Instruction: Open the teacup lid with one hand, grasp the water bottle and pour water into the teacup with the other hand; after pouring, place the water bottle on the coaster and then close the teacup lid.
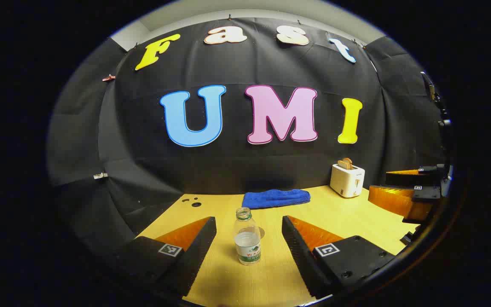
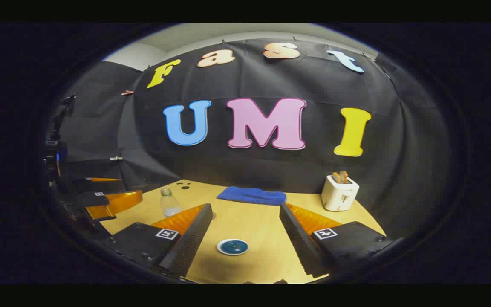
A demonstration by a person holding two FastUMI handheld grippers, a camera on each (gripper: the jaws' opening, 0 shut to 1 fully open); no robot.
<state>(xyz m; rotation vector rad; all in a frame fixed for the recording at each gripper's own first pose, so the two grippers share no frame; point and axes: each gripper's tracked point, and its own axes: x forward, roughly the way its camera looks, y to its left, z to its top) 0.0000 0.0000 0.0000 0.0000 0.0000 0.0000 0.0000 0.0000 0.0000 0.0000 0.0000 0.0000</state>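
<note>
A clear uncapped water bottle (image 1: 247, 241) with a green label stands upright on the wooden table (image 1: 348, 217), partly filled. My left gripper (image 1: 249, 221) is open, one finger on each side of the bottle and neither touching it. Just behind the bottle lies a small brownish round coaster (image 1: 262, 233), mostly hidden. In the right gripper view the teacup (image 2: 232, 246) shows from above as a teal lid with a white rim, low between the fingers of my open right gripper (image 2: 245, 209). The bottle (image 2: 168, 204) and the left gripper (image 2: 109, 200) stand off to its left.
A folded blue towel (image 1: 276, 198) lies at the back of the table by the black cloth wall. A white toaster (image 1: 348, 181) holding bread stands at the back right. Small dark holes (image 1: 195, 204) mark the tabletop's back left. The right gripper (image 1: 399, 198) hovers at the table's right edge.
</note>
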